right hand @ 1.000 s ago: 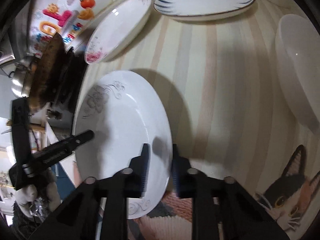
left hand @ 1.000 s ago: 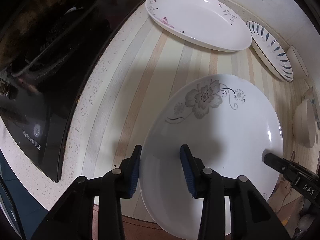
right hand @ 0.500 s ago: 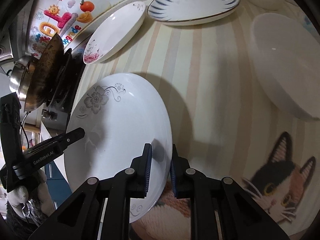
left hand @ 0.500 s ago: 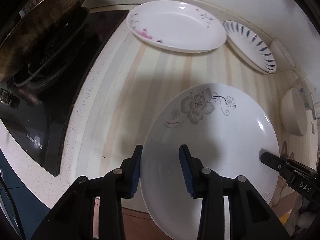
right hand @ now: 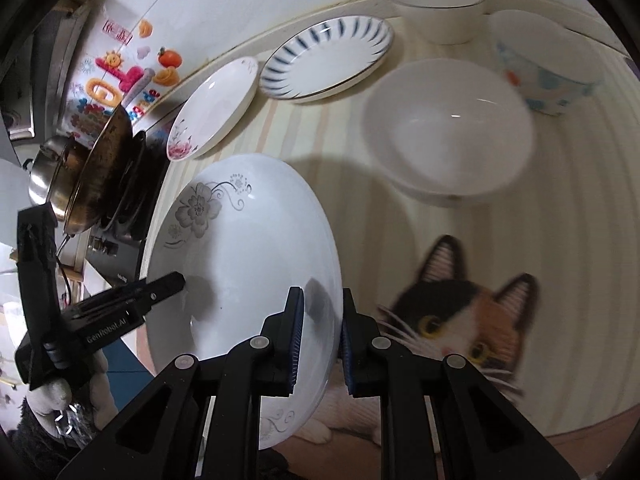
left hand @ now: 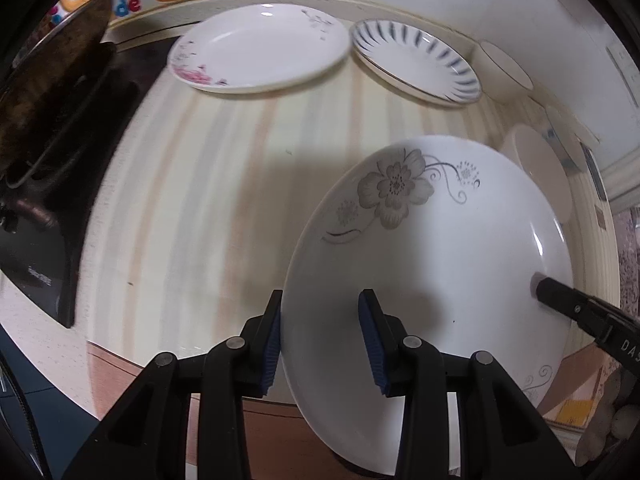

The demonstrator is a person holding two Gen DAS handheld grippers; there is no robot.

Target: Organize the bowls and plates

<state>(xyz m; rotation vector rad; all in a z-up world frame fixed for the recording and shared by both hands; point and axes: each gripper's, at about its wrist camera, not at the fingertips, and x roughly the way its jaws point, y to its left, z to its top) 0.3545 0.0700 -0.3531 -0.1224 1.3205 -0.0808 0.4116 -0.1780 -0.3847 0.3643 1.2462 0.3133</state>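
A white plate with a grey flower (left hand: 432,264) is held above the striped counter by both grippers. My left gripper (left hand: 322,338) is shut on its near left rim. My right gripper (right hand: 320,332) is shut on its right rim; the plate shows in the right wrist view (right hand: 240,264) too. Far back lie a pink-flower plate (left hand: 260,58) and a blue-striped plate (left hand: 416,64). A large white bowl (right hand: 448,136), a small white bowl (right hand: 440,8) and a blue-patterned bowl (right hand: 548,64) stand to the right.
A black stove (left hand: 52,184) with a dark wok (right hand: 104,160) and a steel pot (right hand: 48,172) is at the left. A cat-picture mat (right hand: 464,316) lies at the right front. The counter's front edge (left hand: 160,360) runs below my left gripper.
Both grippers have lifted the grey-flower plate up and back from the counter; the back plates and the bowls have come further into view.
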